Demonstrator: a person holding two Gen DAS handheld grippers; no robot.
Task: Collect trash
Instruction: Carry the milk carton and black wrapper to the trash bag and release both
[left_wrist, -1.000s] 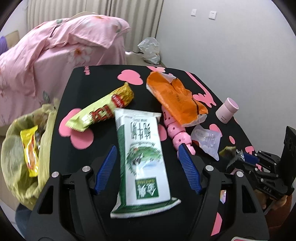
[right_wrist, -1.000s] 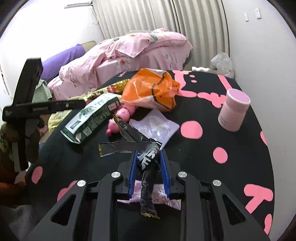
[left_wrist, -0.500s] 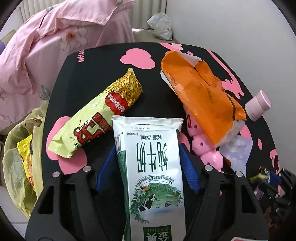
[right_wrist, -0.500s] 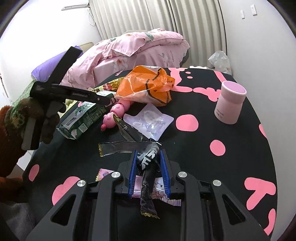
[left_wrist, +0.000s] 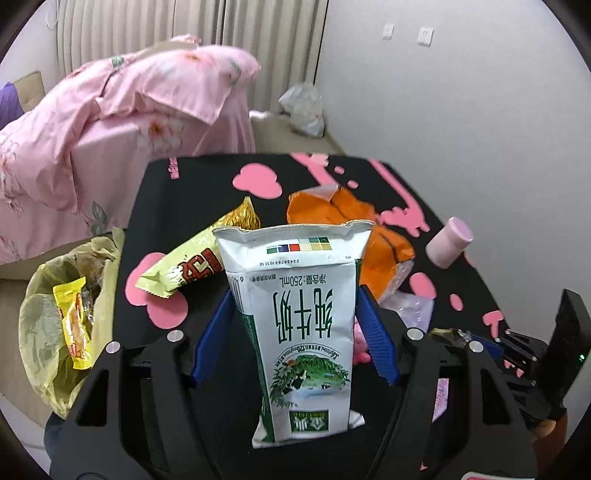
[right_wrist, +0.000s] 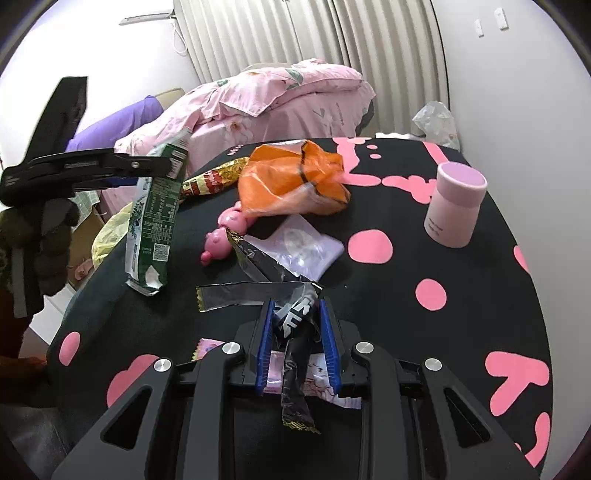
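Note:
My left gripper (left_wrist: 295, 293) is shut on a white and green milk pouch (left_wrist: 299, 317), its blue pads pressed against both sides. The pouch hangs tilted just above the black table (right_wrist: 406, 332); in the right wrist view the milk pouch (right_wrist: 155, 218) dangles at the left from the left gripper (right_wrist: 166, 166). My right gripper (right_wrist: 296, 306) is shut on a crumpled black wrapper (right_wrist: 291, 321), low over the table. A yellow trash bag (left_wrist: 48, 295) with wrappers inside hangs open at the table's left edge.
An orange bag (right_wrist: 295, 177), a yellow and red snack wrapper (left_wrist: 184, 266), a pink toy (right_wrist: 221, 236), a clear packet (right_wrist: 299, 251) and a pink cup (right_wrist: 454, 203) lie on the table. A pink wrapper (right_wrist: 207, 347) lies under my right gripper. A pink bed (left_wrist: 110, 110) stands behind.
The left gripper slid forward around the lying milk pouch, gripped it and raised it off the table. The right gripper kept still with the black wrapper.

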